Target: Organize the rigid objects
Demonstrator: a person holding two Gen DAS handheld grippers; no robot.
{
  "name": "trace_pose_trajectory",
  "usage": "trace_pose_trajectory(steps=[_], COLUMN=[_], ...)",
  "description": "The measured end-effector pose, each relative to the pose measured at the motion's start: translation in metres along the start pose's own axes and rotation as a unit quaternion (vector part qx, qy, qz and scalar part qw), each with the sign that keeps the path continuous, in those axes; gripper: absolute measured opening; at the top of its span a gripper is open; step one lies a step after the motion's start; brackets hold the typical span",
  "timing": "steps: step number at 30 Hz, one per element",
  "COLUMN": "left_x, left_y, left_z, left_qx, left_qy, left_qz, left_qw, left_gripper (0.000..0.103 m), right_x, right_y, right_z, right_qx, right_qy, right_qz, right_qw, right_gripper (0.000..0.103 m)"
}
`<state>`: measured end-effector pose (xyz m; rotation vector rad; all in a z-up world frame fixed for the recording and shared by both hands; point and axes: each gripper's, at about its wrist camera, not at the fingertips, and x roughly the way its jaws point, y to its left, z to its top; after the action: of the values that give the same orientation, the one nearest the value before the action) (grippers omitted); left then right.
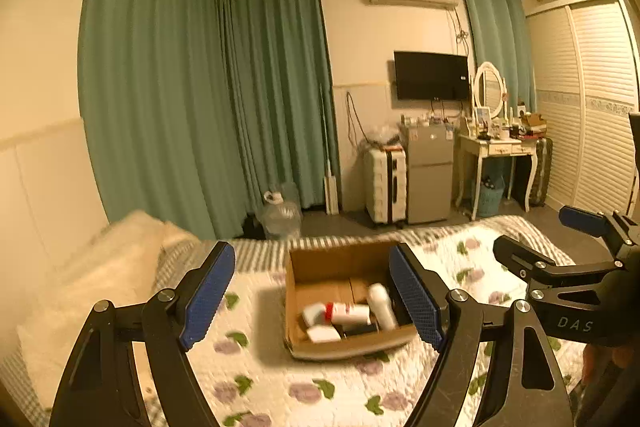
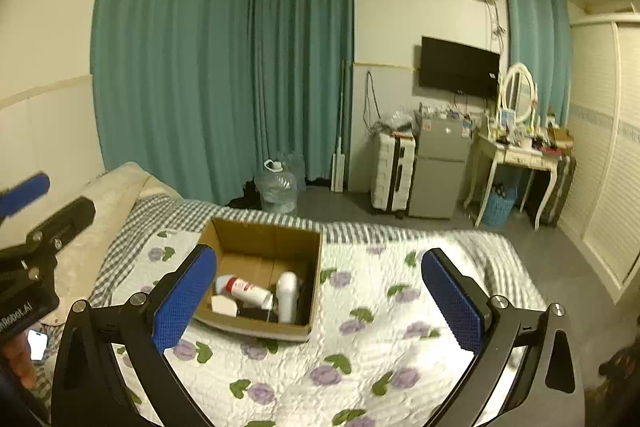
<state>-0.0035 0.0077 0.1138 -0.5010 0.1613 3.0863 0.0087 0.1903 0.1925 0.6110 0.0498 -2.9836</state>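
Note:
An open cardboard box (image 1: pixel 304 269) (image 2: pixel 308 255) sits on the flowered quilt. Inside lie a white bottle with a red band (image 1: pixel 346 313) (image 2: pixel 244 289), an upright white bottle (image 1: pixel 382 301) (image 2: pixel 287 297), a small white piece (image 1: pixel 323 334) (image 2: pixel 224 305) and something dark. My left gripper (image 1: pixel 314 293) is open and empty, held above the quilt with the box between its pads. My right gripper (image 2: pixel 318 301) is open and empty, to the right of the box; it also shows in the left wrist view (image 1: pixel 540 239). The left gripper shows at the left edge of the right wrist view (image 2: pixel 36 203).
The quilt (image 2: pixel 380 347) covers a bed with a cream pillow (image 1: pixel 96 275) on the left. Past the bed's far edge stand a water jug (image 2: pixel 276 187), a white suitcase (image 2: pixel 390 173), a small fridge (image 2: pixel 438 171) and a dressing table (image 2: pixel 520 155).

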Motion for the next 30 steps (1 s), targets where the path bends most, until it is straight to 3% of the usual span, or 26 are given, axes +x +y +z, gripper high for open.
trace_pose_trajectory(steps=[6, 9, 12, 17, 30], left_x=[0.040, 0.058, 0.070, 0.081, 0.072], left_y=[0.006, 0.004, 0.006, 0.004, -0.004], left_z=[-0.053, -0.071, -0.084, -0.094, -0.092], left_qx=[-0.034, -0.026, -0.033, -0.030, -0.011], left_qy=[0.039, 0.047, 0.053, 0.060, 0.047], left_qz=[-0.001, 0.021, 0.018, 0.024, 0.027], left_qw=[0.9986, 0.9984, 0.9979, 0.9975, 0.9984], left_gripper=[0.082, 0.082, 0.082, 0.082, 0.082], right_x=[0.034, 0.056, 0.079, 0.102, 0.102], right_y=[0.011, 0.009, 0.009, 0.005, 0.010], right_z=[-0.038, -0.056, -0.078, -0.098, -0.101], right_qx=[-0.016, -0.004, -0.005, 0.000, 0.000], right_qy=[-0.019, -0.002, 0.018, 0.048, 0.048], right_qz=[-0.007, 0.000, -0.008, -0.006, -0.006], right_qw=[1.000, 1.000, 1.000, 0.999, 0.999], right_gripper=[0.103, 0.103, 0.103, 0.103, 0.103])
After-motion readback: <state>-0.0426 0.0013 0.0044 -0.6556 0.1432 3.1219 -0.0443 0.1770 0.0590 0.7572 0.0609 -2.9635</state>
